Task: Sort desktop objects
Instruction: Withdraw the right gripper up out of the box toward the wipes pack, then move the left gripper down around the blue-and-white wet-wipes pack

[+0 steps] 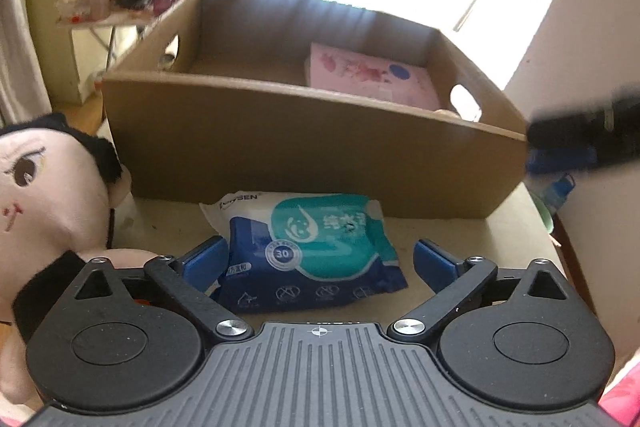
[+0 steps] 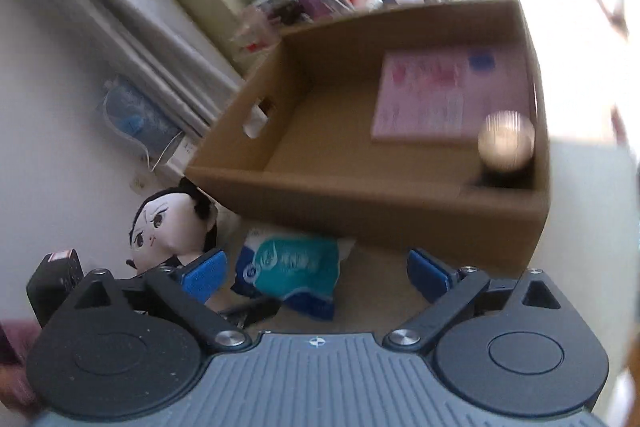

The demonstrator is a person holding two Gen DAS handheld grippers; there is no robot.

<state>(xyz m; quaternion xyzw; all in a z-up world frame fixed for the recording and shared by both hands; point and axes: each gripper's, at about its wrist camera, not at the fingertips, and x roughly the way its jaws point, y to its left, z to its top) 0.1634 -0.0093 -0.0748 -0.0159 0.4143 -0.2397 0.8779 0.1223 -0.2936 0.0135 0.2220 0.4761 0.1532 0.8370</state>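
**Inspector:** Report the position of the wipes and both tools.

**Operator:** The pack of wipes (image 1: 308, 247) lies flat on the counter (image 1: 460, 227), just in front of the near wall of the cardboard box (image 1: 312, 151). My left gripper (image 1: 316, 261) is low at the pack, jaws apart: one blue pad (image 1: 206, 259) is at the pack's edge, touching or nearly so, the other stands clear. My right gripper (image 2: 316, 273) is higher and further from the box, jaws also apart and holding nothing.

**Inspector:** Other items?

**Operator:** A pink packet (image 1: 372, 79) and a round pale-topped object (image 2: 506, 141), blurred, are inside the box. A plush doll (image 1: 48, 195) sits on the counter near the box's corner, beside the pack.

**Inspector:** Handling assessment?

**Operator:** I judge the pack light, soft and slick-wrapped. It should compress under the pads, and the crimped ends would slip. I would grip across the full middle, firmly, then lift it over the box wall.
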